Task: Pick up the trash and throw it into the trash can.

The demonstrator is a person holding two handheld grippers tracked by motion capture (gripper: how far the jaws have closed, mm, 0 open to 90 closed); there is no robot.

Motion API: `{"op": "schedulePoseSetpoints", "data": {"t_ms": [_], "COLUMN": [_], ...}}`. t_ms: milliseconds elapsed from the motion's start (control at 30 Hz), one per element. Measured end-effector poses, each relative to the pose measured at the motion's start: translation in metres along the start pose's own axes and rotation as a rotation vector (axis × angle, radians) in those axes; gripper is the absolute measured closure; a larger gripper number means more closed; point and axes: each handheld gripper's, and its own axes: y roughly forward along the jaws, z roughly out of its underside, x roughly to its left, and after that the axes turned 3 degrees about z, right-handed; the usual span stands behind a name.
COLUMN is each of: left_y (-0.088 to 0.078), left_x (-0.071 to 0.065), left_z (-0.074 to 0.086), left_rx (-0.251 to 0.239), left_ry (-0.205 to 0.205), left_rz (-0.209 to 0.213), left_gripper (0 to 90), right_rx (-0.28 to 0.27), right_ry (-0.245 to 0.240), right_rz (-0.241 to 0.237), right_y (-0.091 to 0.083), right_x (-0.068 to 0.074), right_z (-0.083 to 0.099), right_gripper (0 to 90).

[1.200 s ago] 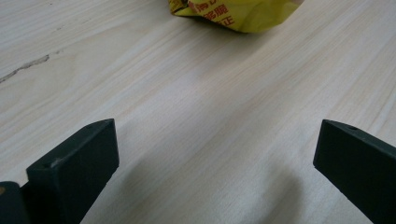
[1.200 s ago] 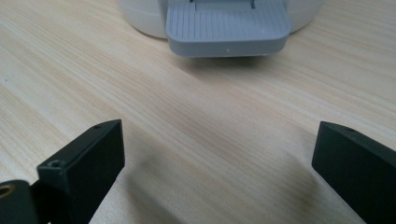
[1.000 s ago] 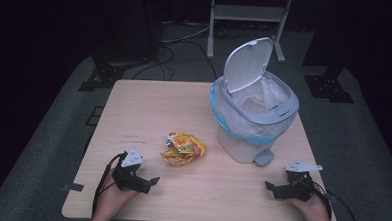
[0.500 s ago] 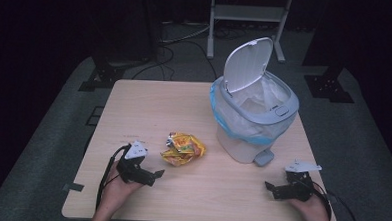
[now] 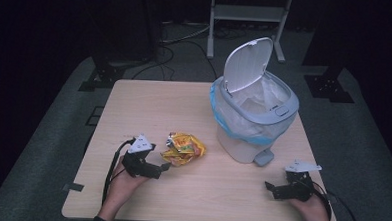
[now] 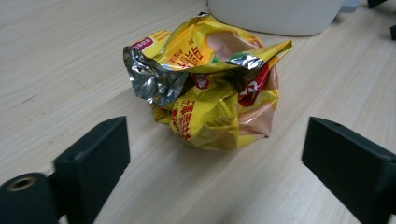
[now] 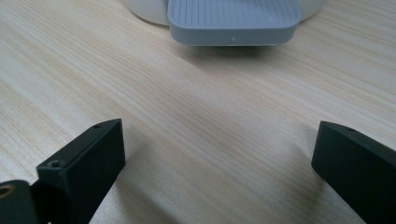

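A crumpled yellow snack wrapper point(image 5: 183, 148) is lying on the wooden table point(image 5: 149, 103), just left of the white pedal bin point(image 5: 253, 118), whose lid point(image 5: 247, 64) is standing open. The left gripper point(image 5: 162, 167) is brought up to the wrapper with its jaws spread wide; they have just been closing a little, yet nothing is held and the wrapper point(image 6: 212, 81) is seen ahead of the jaw tips, not between them. For a sound pick, the jaws are best carried further forward until the bulk of the crumple is straddled, then closed on its thick middle rather than on the loose foil flap, which would likely slip or tear. The right gripper point(image 5: 275, 188) is resting wide open and empty near the bin's grey foot pedal point(image 7: 232, 19). The wrapper's far side is hidden, its print is too small to be read, and the bin's depth cannot be judged.
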Motion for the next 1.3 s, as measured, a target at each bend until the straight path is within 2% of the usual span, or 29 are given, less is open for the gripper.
{"op": "schedulePoseSetpoints", "data": {"t_ms": [167,433,600,767,967,1000,1100,1233,1300], "left_y": [0.0,-0.0014,-0.0016,0.0003,0.0009,0.0015,0.0022,0.003,0.0034], "left_x": [0.0009,0.004,0.0037,0.0034,0.0033,0.0029,0.0031,0.0028,0.0024], "left_z": [-0.0015,-0.0018,-0.0058,-0.0058,-0.0043,-0.003,-0.0024,-0.0027,-0.0025], "left_rx": [-0.014,-0.036,-0.029,-0.012,0.005,0.021,0.031,0.054,0.059], "left_ry": [-0.01,-0.014,0.008,0.001,-0.017,-0.016,-0.019,-0.012,-0.009], "left_rz": [0.003,0.036,0.053,0.053,0.048,0.046,0.05,0.046,0.046], "left_gripper": [14.6,37.6,51.7,61.7,60.6,61.3,68.5,72.2,76.8], "right_rx": [0.0,0.0,0.0,0.0,0.0,0.0,0.0,0.0,0.0], "right_ry": [0.0,0.0,0.0,0.0,-0.001,0.0,-0.001,0.0,0.0], "right_rz": [0.0,0.0,0.0,0.0,0.0,0.0,0.0,0.0,0.0], "right_y": [0.0,0.0,0.0,0.0,0.0,0.0,0.0,0.0,0.0], "right_x": [0.0,0.0,0.0,0.0,0.0,0.0,0.0,0.0,0.0], "right_z": [0.0,0.0,0.0,0.0,0.0,0.0,0.0,0.0,0.0], "right_gripper": [1.6,1.6,1.6,1.6,1.6,1.6,1.6,1.6,1.6]}}
